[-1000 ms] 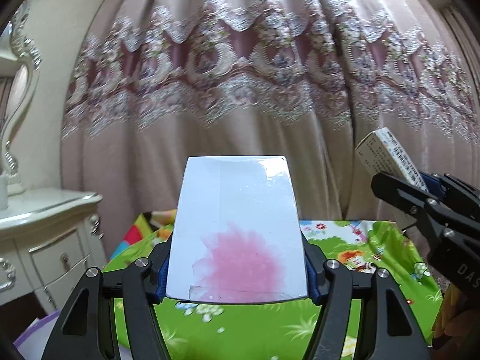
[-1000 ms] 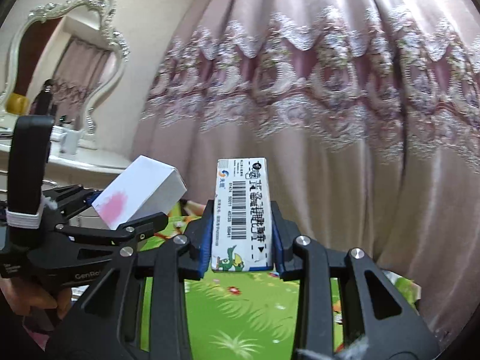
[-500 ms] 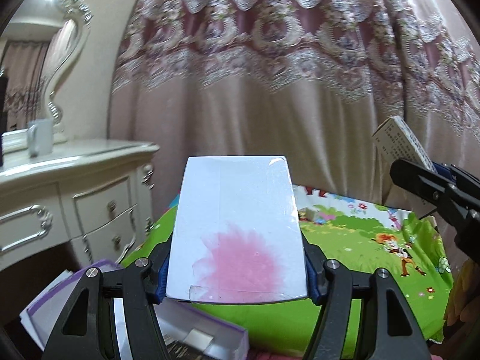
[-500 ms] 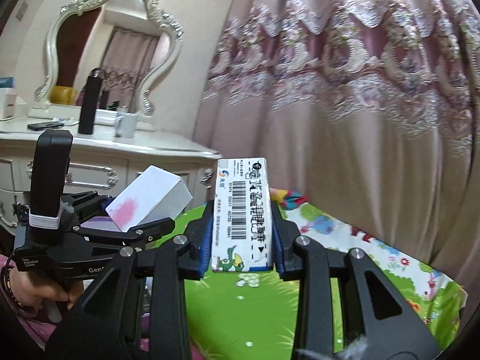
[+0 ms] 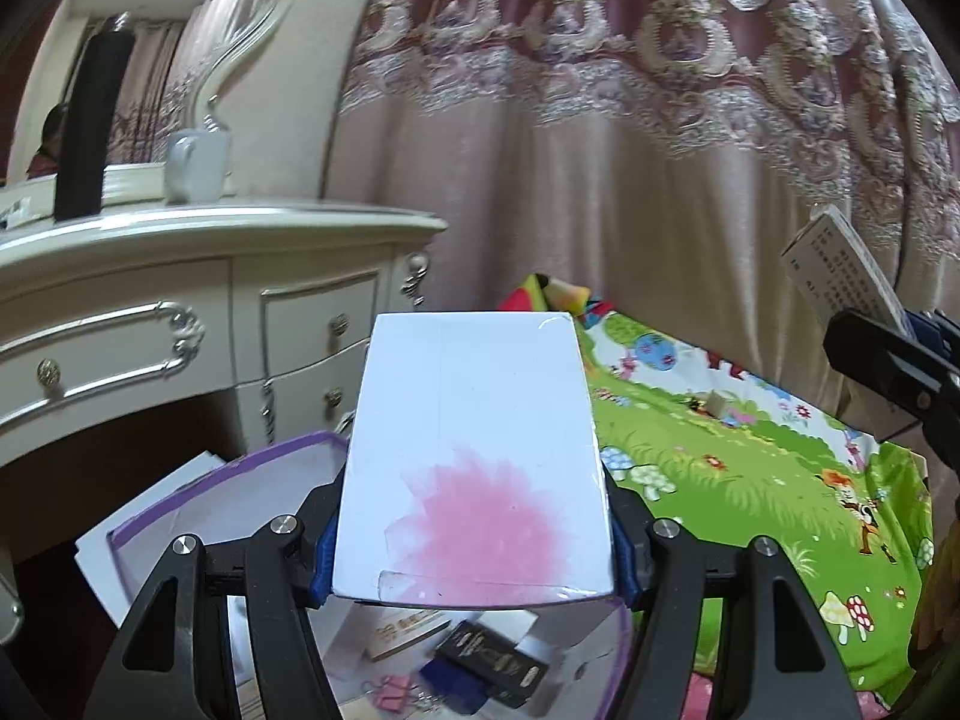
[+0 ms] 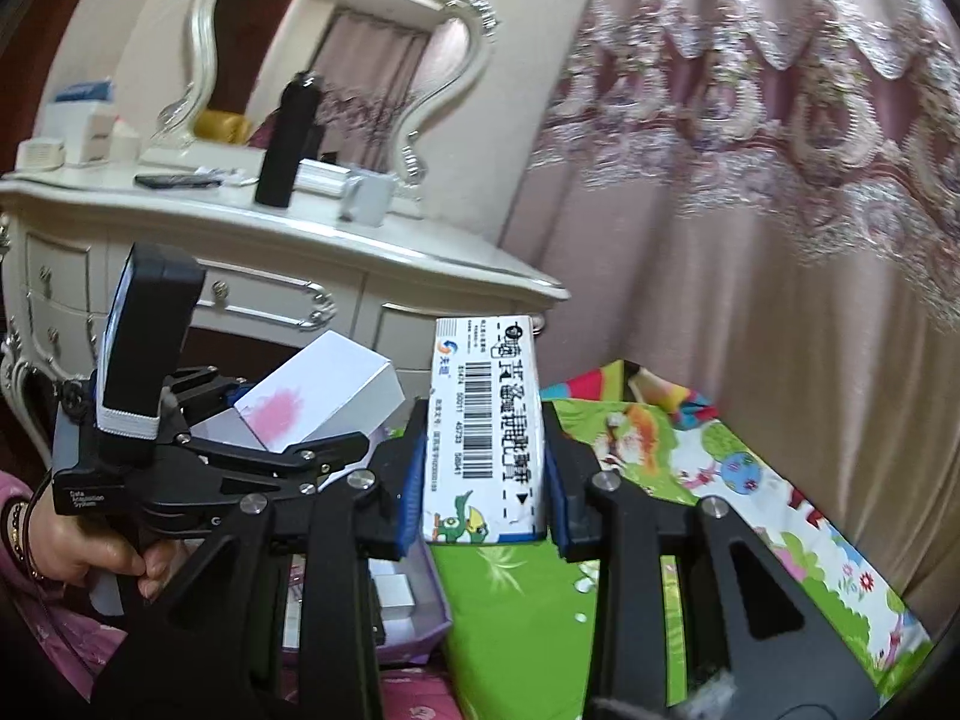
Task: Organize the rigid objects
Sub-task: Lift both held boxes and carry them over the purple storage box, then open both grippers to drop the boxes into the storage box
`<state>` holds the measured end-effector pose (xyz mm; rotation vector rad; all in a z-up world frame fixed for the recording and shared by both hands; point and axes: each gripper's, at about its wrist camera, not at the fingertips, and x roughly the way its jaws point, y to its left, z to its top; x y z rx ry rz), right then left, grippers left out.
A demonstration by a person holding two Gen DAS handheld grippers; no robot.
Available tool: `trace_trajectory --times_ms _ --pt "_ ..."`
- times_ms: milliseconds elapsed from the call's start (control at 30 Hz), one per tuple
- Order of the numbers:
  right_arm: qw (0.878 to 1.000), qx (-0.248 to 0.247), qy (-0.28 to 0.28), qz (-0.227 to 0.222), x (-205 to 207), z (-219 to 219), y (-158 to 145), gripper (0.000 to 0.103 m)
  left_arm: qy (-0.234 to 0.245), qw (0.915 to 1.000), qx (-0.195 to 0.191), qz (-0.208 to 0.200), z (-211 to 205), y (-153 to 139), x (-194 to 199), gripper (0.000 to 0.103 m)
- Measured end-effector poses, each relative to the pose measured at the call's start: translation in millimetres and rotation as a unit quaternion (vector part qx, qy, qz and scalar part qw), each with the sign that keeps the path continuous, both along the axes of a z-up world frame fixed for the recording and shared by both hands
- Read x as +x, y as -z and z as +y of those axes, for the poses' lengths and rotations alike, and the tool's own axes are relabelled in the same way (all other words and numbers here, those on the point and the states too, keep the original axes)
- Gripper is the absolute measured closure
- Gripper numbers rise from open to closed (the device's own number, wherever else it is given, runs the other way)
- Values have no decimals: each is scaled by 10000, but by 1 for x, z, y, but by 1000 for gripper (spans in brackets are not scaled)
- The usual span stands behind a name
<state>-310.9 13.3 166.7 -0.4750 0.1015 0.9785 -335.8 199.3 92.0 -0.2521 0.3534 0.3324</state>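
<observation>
Below the left gripper [image 5: 474, 546], a purple-rimmed box [image 5: 210, 486] holds small items beside the green mat [image 5: 750, 480]. It clamps a white carton [image 5: 474, 450]; the right gripper [image 6: 483, 480] clamps a barcoded carton [image 6: 486, 426], both lengthwise pointing away.

Purple-rimmed box [image 5: 228, 468] contents mostly hidden behind white carton [image 5: 474, 456].

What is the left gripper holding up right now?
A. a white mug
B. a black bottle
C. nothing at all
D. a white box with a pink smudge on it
D: the left gripper is shut on the white box with a pink smudge, its blue pads pressed against both sides, above the purple-rimmed white storage box.
</observation>
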Motion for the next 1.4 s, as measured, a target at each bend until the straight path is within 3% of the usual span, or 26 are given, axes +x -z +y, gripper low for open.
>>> trace_trajectory --times_ms 167,400,900,1233,1267,1333,1400 --pt "9985 -336 -283 330 2 24 14 66 -142 9996 -107 214 13 14 -3 36" --pt "9862 -1086 -558 1118 12 61 44 66 -357 9941 -640 798 42 42 -4 36" --pt "9571 -2132 -734 1819 20 119 96 66 -782 9745 -1251 1691 95 80 -5 36" --pt "9461 -2241 -1003 2111 18 125 116 65 -934 9628 -1479 2061 105 90 -2 34" --pt "9460 -2208 -1019 2145 19 124 116 63 -964 9610 -1510 2107 106 90 0 26" --pt "9458 -2079 -1033 2270 24 119 115 42 -1053 9570 -1541 2219 107 91 2 16" --pt "9459 -1890 -1023 2429 30 112 113 31 -1096 9555 -1518 2280 106 89 5 16"
